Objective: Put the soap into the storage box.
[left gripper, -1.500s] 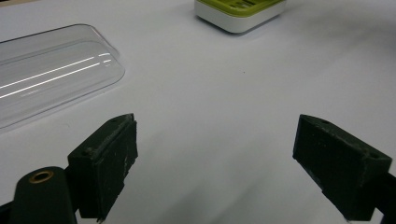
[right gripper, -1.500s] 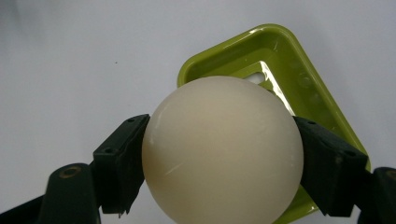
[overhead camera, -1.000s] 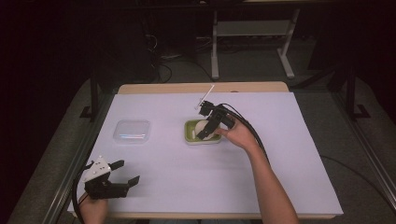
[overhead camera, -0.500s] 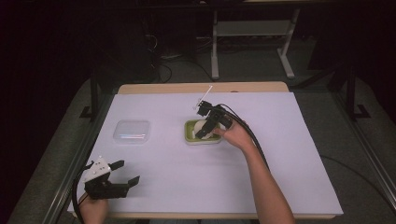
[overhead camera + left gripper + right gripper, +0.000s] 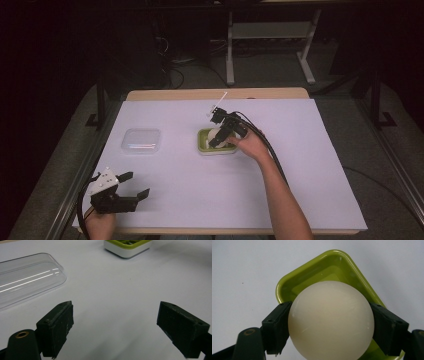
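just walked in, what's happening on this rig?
A person works two handheld grippers at a white-covered table. The right gripper has its jaws clamped on a cream ball, held over a green tray mid-table. The left gripper sits at the near left corner, jaws wide open and holding nothing. A clear plastic lid lies flat to the left of the tray, apart from it.

A smooth cream-white ball [image 5: 331,320] sits clamped between the right hand-held gripper [image 5: 331,326]'s two black jaws, directly above a shallow lime-green tray [image 5: 312,272] near the surface's middle.
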